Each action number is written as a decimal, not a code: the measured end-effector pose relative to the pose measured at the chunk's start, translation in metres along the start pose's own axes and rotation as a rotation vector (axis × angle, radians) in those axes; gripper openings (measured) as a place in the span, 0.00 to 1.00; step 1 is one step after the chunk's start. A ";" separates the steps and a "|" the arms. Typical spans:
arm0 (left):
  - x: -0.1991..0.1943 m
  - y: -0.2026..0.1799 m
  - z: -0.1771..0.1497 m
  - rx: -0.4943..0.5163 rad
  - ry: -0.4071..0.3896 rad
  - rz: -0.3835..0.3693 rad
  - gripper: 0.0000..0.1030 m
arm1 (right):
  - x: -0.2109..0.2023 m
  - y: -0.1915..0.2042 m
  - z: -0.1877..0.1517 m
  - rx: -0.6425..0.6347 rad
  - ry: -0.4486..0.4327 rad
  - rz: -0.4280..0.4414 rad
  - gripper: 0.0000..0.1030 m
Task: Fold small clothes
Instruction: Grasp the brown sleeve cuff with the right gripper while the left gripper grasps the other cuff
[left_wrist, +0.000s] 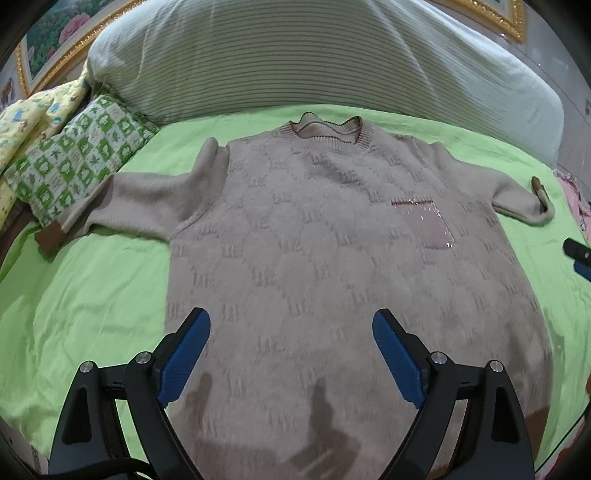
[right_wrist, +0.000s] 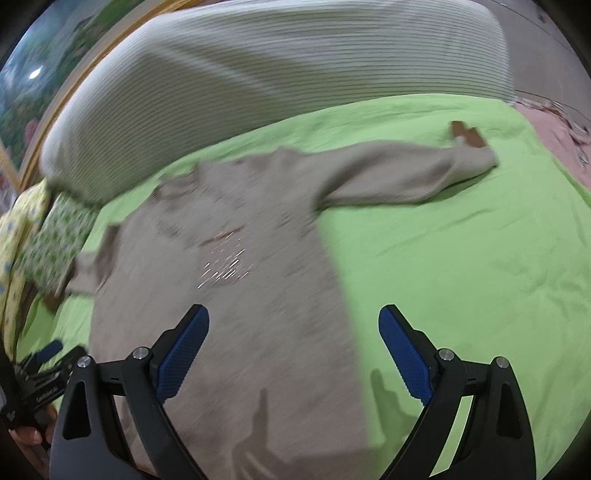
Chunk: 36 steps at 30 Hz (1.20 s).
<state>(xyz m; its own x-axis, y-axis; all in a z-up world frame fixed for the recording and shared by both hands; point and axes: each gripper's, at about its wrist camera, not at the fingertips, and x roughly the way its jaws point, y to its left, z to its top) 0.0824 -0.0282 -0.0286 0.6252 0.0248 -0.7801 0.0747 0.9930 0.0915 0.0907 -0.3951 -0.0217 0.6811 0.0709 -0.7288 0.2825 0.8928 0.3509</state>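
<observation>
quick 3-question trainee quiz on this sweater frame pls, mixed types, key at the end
1. True or false: the sweater lies spread flat on the green sheet, sleeves out to the sides.
2. The left gripper is: A) shut on a sleeve B) open above the sweater C) holding the pillow
3. Fill in: the right gripper is open, one finger over the sweater's side edge, the other over the ____.

Key: 1 true; 2 B; 3 sheet
</observation>
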 end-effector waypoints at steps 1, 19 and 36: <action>0.007 -0.001 0.007 -0.009 0.015 -0.008 0.88 | 0.002 -0.011 0.010 0.017 -0.010 -0.021 0.91; 0.132 -0.036 0.112 -0.055 0.126 -0.026 0.88 | 0.148 -0.188 0.183 0.142 0.099 -0.460 0.63; 0.133 0.007 0.115 -0.210 0.141 -0.217 0.88 | 0.028 0.040 0.200 -0.102 -0.278 0.401 0.07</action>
<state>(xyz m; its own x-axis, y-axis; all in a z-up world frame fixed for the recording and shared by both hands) 0.2552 -0.0315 -0.0608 0.4974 -0.1883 -0.8469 0.0234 0.9787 -0.2039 0.2561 -0.4462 0.0893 0.8806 0.3087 -0.3594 -0.0965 0.8596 0.5017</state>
